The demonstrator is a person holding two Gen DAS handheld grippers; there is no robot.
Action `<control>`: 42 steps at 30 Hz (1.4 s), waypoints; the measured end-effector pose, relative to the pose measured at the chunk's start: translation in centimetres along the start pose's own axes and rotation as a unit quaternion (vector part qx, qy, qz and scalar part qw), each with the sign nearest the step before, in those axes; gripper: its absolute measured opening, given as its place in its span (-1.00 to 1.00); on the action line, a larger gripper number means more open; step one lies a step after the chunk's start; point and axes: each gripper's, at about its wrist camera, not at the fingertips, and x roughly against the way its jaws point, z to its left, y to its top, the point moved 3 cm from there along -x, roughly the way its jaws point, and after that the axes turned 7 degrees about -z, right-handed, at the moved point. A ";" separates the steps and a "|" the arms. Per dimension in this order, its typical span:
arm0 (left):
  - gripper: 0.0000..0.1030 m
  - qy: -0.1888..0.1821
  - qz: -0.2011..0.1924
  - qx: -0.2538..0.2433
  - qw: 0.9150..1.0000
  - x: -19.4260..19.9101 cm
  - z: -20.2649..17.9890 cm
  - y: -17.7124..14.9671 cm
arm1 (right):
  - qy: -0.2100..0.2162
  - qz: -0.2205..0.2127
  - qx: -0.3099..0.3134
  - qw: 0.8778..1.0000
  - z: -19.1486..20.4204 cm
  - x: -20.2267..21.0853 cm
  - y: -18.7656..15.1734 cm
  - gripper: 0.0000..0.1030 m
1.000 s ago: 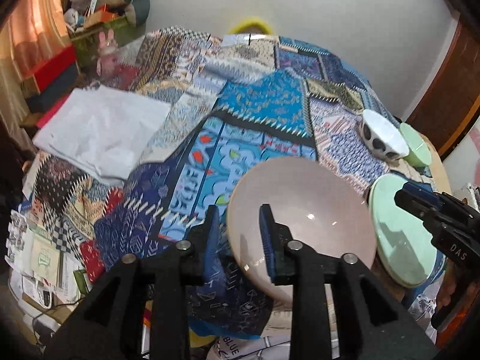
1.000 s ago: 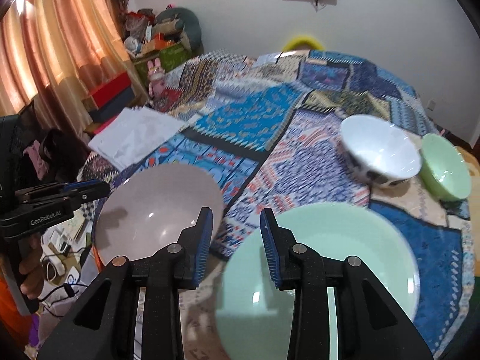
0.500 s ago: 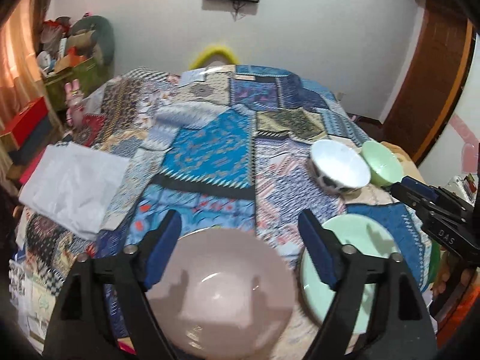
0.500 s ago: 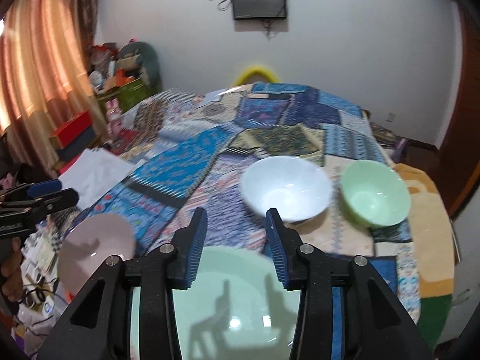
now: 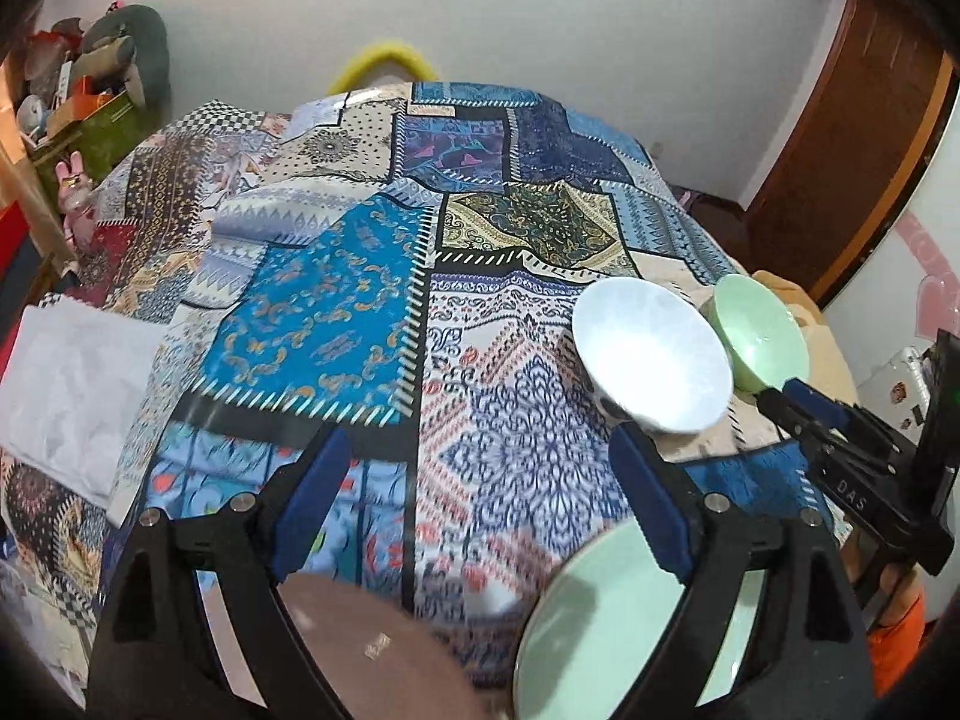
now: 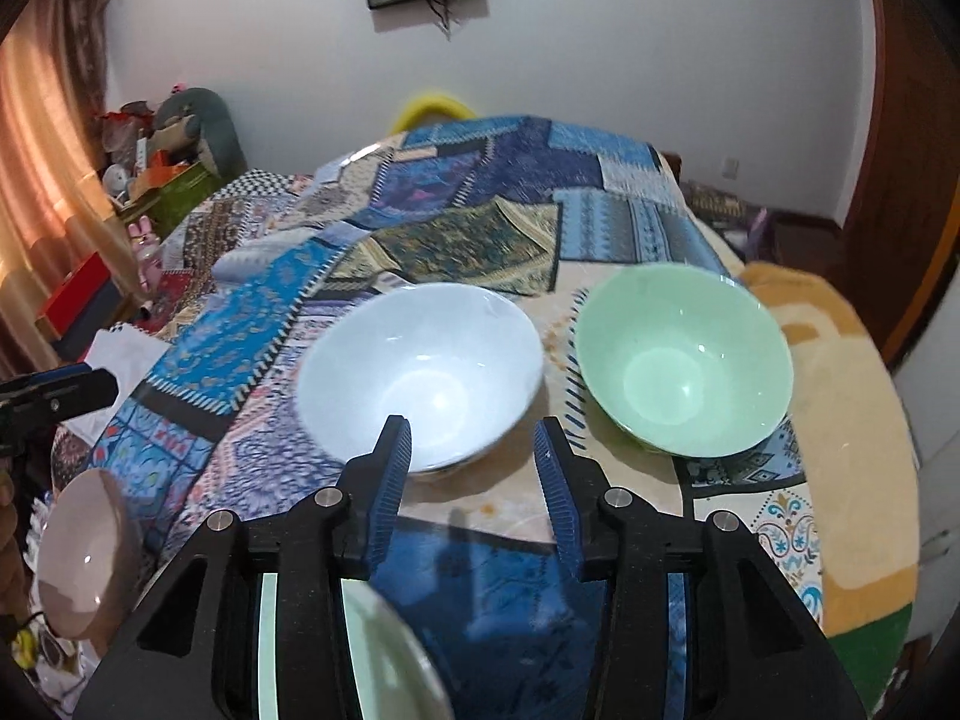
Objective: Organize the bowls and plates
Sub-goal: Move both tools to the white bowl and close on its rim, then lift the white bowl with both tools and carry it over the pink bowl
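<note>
Patchwork bedspread [image 5: 336, 312] carries your white bowl [image 6: 420, 378] just beside your green bowl [image 6: 684, 360], pink plate [image 5: 372, 654] and green plate [image 5: 600, 618] nearer, while your left gripper [image 5: 480, 498] and right gripper [image 6: 474, 468], lettered "DAS", gape empty.

white bowl [image 6: 420, 381] beside green bowl [image 6: 684, 360] — both upright.

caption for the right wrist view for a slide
Open right gripper facing a white bowl and green bowl on a patchwork cloth.
</note>
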 end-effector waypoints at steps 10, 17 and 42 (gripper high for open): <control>0.72 0.009 0.027 -0.046 0.999 -6.7 -2.9 1.7 | 0.008 0.036 -0.017 0.999 -1.8 -4.5 0.1 -0.24; 0.36 -0.008 0.053 -0.066 0.996 -10.6 -4.5 1.7 | 0.017 0.054 -0.019 0.998 -1.8 -6.3 -0.3 -0.32; -0.68 -0.012 0.088 -0.110 0.990 -15.1 -7.6 0.5 | 0.045 0.066 -0.022 0.997 -1.3 -7.8 -0.3 -0.56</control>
